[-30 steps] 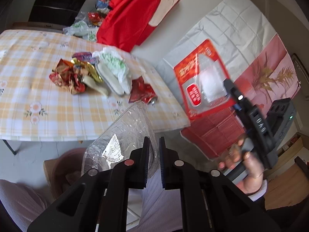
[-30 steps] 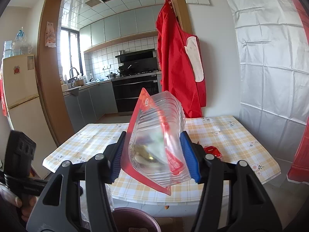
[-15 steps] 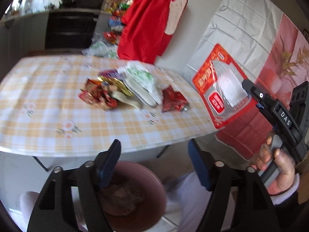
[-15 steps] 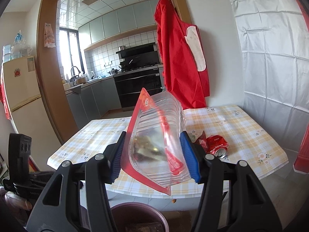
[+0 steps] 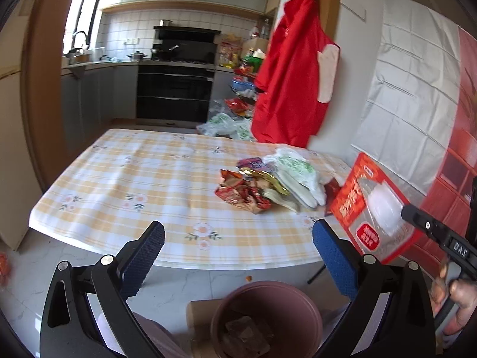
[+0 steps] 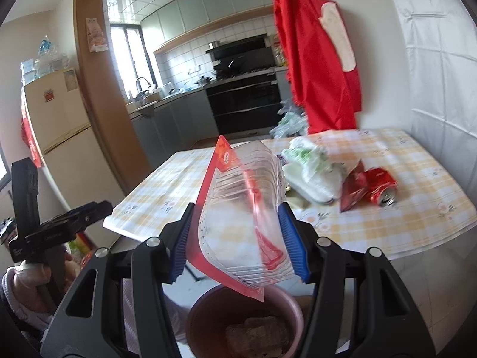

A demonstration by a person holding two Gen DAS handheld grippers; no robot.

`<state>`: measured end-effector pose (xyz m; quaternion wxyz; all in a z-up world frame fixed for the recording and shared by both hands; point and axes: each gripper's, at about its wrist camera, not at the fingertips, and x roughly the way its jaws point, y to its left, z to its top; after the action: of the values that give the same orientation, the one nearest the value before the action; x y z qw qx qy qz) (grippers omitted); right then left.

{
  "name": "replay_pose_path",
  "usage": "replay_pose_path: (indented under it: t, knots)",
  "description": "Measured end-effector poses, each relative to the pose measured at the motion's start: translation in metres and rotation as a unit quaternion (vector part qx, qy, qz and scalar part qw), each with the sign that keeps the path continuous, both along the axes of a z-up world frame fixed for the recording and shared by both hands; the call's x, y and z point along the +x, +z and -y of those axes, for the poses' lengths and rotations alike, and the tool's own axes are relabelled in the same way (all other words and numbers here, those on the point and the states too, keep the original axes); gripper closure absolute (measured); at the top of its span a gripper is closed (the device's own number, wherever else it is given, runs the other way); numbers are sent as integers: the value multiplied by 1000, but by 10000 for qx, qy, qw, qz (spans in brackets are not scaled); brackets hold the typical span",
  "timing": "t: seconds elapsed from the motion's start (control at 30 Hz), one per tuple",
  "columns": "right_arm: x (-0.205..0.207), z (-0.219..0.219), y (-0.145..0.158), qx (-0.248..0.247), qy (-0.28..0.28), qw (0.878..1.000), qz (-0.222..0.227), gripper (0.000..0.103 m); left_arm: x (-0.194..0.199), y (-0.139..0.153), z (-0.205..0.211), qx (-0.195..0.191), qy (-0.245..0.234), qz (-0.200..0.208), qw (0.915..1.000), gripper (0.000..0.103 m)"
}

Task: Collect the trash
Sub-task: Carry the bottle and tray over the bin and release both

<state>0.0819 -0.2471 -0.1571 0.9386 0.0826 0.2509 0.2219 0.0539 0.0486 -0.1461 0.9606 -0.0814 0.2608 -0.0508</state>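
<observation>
My left gripper [image 5: 238, 235] hangs over a pink bin [image 5: 268, 284] on the floor. Its jaws are opening wide and nothing is between them. My right gripper [image 6: 235, 226] is shut on a clear blister pack with a red card back [image 6: 238, 208], held just above the bin's rim [image 6: 287, 296]. The same pack [image 5: 372, 208] shows at the right of the left wrist view. On the table lies a pile of crumpled wrappers [image 5: 244, 192] beside a white plastic bag [image 5: 298, 176]. A red wrapper [image 6: 351, 191] and a crushed red can [image 6: 381, 188] lie to its right.
The table has a yellow checked cloth [image 5: 134, 185] and its near edge stands just beyond the bin. A red apron [image 5: 292, 89] hangs on the wall behind. A cardboard piece [image 5: 202, 313] lies beside the bin. A fridge [image 6: 59, 113] stands at the left.
My left gripper was shut on a clear plastic tray; it has opened, the tray has gone from view, and the gripper has tilted up. My right gripper has sunk toward the bin with its pack.
</observation>
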Motion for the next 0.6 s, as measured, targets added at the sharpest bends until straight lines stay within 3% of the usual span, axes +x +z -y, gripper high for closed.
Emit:
replay_pose_path:
  t: [0.6]
  knots:
    - [-7, -46, -20, -385, 728, 9959, -372, 43, -5, -15, -23, -216, 358, -162, 9990, 6]
